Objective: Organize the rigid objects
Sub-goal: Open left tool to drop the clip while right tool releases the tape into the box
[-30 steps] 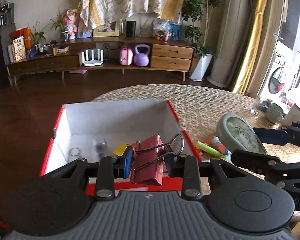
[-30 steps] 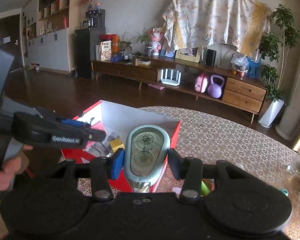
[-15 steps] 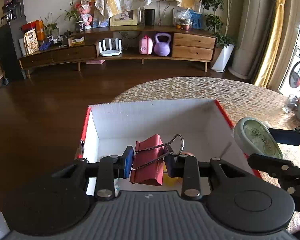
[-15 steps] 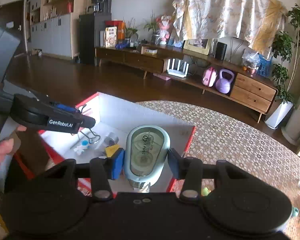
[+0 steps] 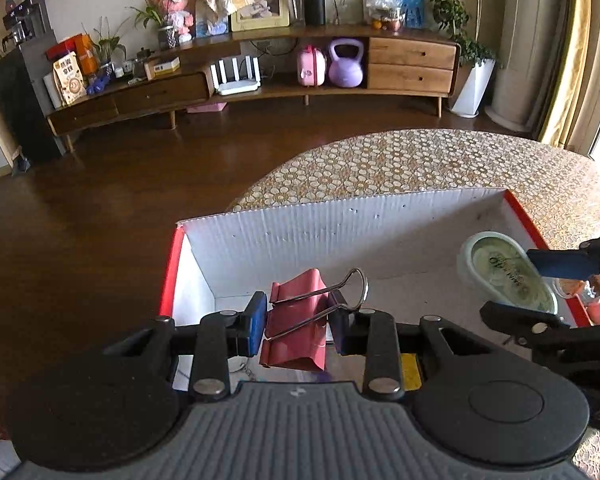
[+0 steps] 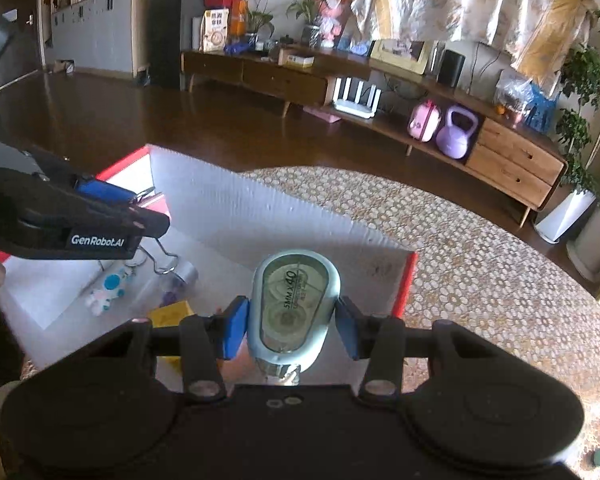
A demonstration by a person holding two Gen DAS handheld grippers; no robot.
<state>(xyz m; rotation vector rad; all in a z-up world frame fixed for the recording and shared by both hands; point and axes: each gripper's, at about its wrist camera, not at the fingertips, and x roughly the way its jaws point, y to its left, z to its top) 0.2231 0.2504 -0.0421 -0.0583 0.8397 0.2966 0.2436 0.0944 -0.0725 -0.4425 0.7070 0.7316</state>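
My left gripper (image 5: 298, 326) is shut on a pink binder clip (image 5: 296, 332) and holds it above the open white box with red outer walls (image 5: 340, 224). My right gripper (image 6: 292, 326) is shut on a pale green correction tape dispenser (image 6: 294, 304), also above the box (image 6: 236, 208). The dispenser shows in the left wrist view (image 5: 504, 272) at the box's right side. The left gripper shows in the right wrist view (image 6: 112, 210) over the box's left part.
In the box lie a small white and blue figure (image 6: 106, 290), a clear tube (image 6: 168, 282) and a yellow block (image 6: 170, 314). The box stands on a round table with a patterned cloth (image 6: 480, 272). Small colourful items (image 5: 596, 292) lie right of the box.
Both grippers have moved forward and over the box with their objects. The box's inside now fills more of both views.
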